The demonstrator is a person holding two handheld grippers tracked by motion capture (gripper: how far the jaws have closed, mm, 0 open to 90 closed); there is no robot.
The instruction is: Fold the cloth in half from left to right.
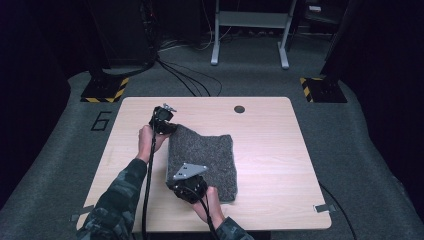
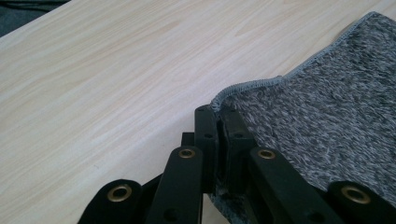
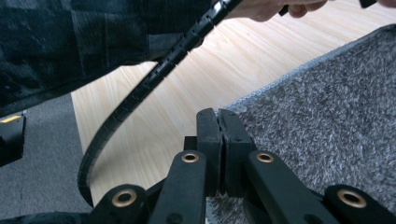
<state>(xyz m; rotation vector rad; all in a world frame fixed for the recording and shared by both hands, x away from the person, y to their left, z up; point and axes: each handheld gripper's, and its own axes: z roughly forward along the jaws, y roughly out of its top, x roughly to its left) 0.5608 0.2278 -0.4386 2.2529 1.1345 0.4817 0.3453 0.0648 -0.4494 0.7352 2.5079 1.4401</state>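
left gripper (image 2: 218,114), right gripper (image 3: 218,114) pinching towel (image 1: 205,157) (grey) corners

Table (image 1: 280,150): bare wood right of the grey cloth (image 1: 207,157); open passage. Left edge: both grippers, trailing cables.

Grey carpet floor (image 1: 60,165), dark walls

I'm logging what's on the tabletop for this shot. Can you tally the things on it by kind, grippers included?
Grey towel: 1
Grippers, each shut on a corner of the towel: 2 (left gripper, right gripper)
Total: 3
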